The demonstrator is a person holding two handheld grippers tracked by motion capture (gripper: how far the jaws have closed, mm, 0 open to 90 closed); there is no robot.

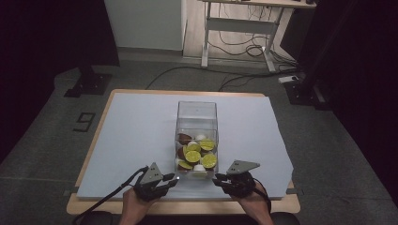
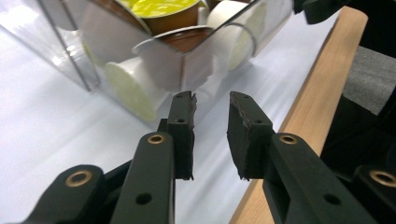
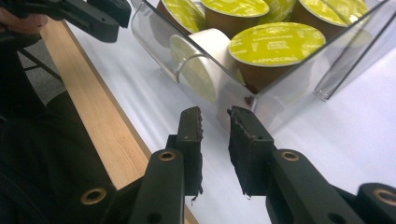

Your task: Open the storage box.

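Clear plastic box (image 1: 197,117) of green-lidded capsules (image 1: 193,156) is sitting between the left gripper (image 1: 174,178) and right gripper (image 1: 218,179), both slightly parted, empty.

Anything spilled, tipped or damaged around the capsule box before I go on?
Nothing spilled. The clear box stands upright on the white sheet, with the coffee capsules all inside, jumbled, some on their sides. The left gripper and right gripper flank its near end, jaws slightly apart, holding nothing. The jaw pads look chipped at the tips.
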